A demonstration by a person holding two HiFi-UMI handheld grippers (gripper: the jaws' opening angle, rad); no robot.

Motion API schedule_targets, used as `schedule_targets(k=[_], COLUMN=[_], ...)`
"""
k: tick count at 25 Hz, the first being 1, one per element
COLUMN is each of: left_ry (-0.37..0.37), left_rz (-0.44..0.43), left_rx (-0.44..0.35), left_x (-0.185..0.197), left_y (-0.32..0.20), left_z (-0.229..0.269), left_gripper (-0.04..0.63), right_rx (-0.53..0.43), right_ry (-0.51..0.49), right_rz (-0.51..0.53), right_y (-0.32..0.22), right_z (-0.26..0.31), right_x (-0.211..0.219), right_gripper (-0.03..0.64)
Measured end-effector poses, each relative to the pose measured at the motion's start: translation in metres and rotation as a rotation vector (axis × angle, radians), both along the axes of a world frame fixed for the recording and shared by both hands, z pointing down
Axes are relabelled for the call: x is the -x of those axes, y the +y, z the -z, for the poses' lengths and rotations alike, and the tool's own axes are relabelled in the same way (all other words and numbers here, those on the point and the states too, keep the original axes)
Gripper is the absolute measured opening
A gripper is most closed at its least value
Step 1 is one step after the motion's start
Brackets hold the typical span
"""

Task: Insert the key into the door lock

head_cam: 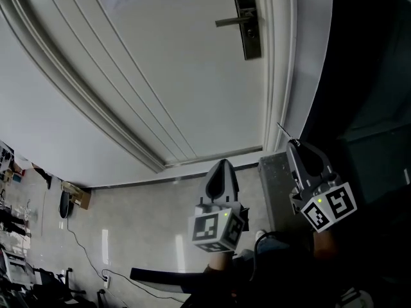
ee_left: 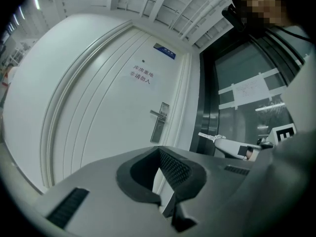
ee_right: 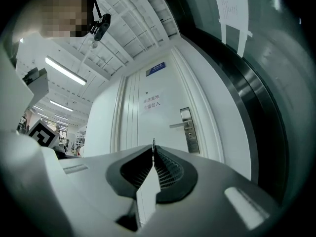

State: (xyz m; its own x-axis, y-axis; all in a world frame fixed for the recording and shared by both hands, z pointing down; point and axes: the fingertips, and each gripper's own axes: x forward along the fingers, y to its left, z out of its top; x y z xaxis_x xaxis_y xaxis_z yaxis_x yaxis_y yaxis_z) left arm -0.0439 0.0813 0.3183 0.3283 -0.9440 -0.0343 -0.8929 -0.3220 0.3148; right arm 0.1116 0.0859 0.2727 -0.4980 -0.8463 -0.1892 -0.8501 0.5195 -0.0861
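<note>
Because the lock (head_cam: 247, 24) was set high on the door (head_cam: 160, 76), just under the lever handle (head_cam: 230, 22) and well apart from both tools, the right gripper (ee_right: 153, 149) was held with its nose aimed at that metal plate, presumably so that the key (ee_right: 153, 143) could be carried forward along one line. The key was clamped between the jaws of this gripper, which were pressed together on it. Only a thin tip was seen to stand out past the pads, pointing towards the door and lying just left of the lock plate in the right gripper view. No contact with the door or lock was seen. The left gripper (head_cam: 221, 167) was held beside the right one, on its left, probably so that the path to the lock was left free. Its jaws were seen closed tip to tip, and nothing was found between them. The keyhole itself was too small to be made out with certainty, so the aim was judged only rough, and most of the approach was judged to lie ahead.
</note>
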Motion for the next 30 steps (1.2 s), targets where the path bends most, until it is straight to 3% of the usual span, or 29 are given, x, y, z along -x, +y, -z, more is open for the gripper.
schedule_targets(k=[12, 20, 30], left_ry=[-0.154, -0.123, -0.149], left_rz=[-0.044, -0.064, -0.158], left_rx=[-0.092, -0.086, -0.108], left_x=[-0.043, -0.029, -0.012], left_y=[-0.110, -0.176, -0.239], left_z=[0.014, 0.019, 0.015], left_gripper=[0.000, 0.000, 0.000], right_rx=[-0.023, -0.031, -0.049], right_ry=[0.019, 0.012, 0.008], right_rz=[0.011, -0.035, -0.121], right_y=[-0.082, -0.150, -0.215], right_z=[0.001, 0.003, 0.005], right_x=[0.004, 0.017, 0.039], right_gripper=[0.011, 0.011, 0.011])
